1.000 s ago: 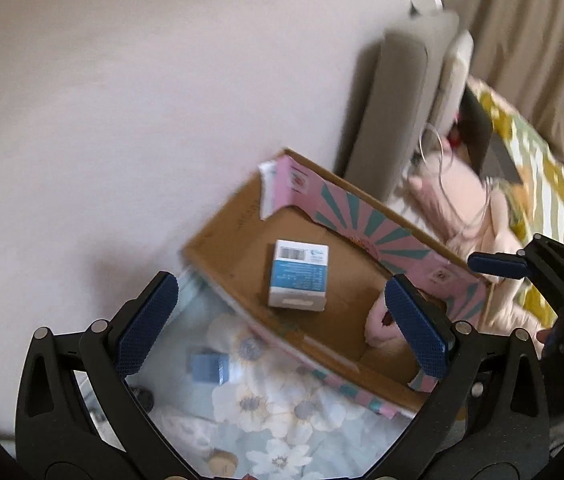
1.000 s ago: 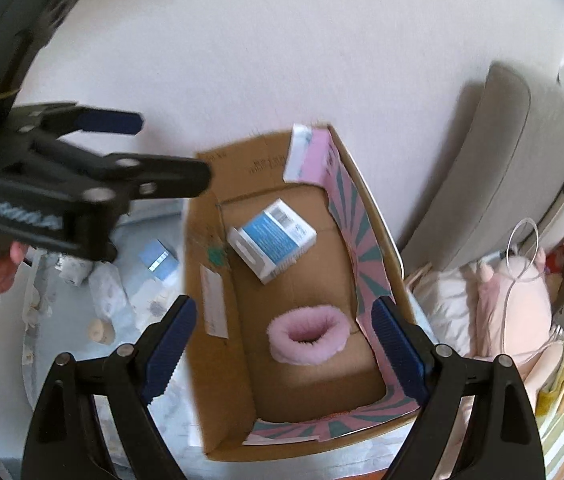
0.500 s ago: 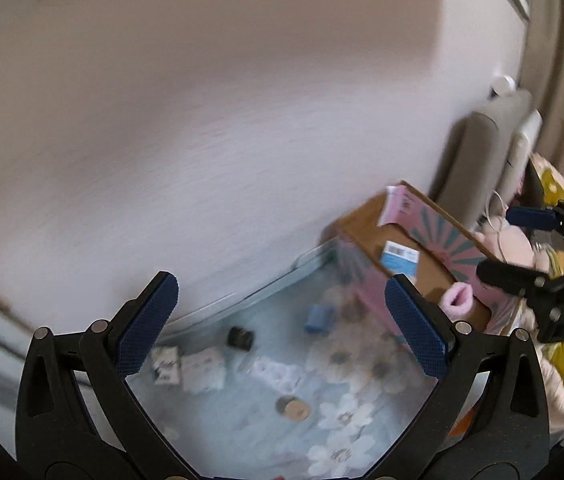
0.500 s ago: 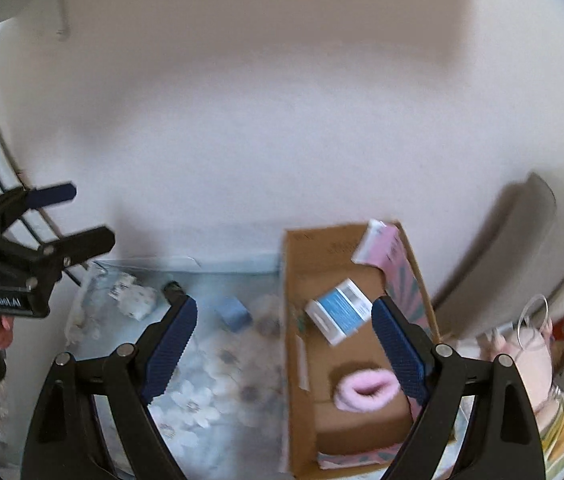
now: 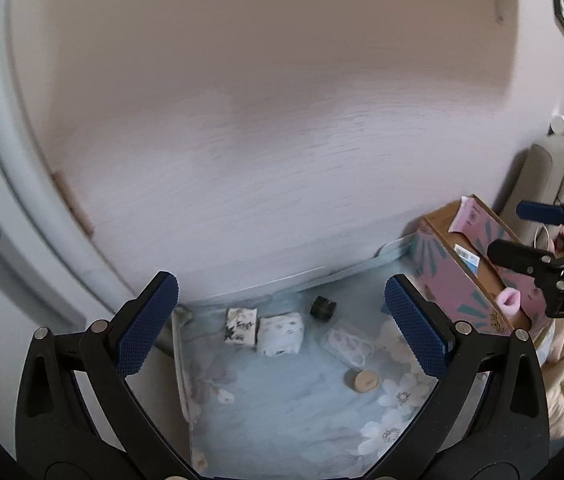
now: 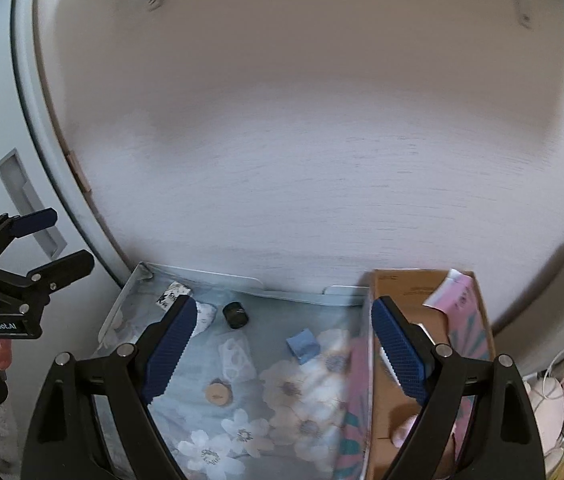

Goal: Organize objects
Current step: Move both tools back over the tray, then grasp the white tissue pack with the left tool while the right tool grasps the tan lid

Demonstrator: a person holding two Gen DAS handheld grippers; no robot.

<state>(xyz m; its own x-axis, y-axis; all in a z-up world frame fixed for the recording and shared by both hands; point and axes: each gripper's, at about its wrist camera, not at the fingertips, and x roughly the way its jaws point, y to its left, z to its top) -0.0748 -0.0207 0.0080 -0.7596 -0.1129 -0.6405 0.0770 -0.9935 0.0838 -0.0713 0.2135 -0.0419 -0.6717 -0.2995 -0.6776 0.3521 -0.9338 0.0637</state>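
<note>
I read "GenRobot.AI" in white letters on the black body of the left gripper [image 6: 48, 236] — far left of the right wrist view. At the right edge of the left wrist view, the right gripper [image 5: 522, 232] shows "DAS", cut off by the frame. There's print on the cardboard box [image 6: 410, 292] flap and a barcode label inside — I can't read either.

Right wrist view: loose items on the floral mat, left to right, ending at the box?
Black-printed white packet → black cap → wooden disc → blue cube → cardboard box. White pouch and clear packet overlap others in order, so skipped.
</note>
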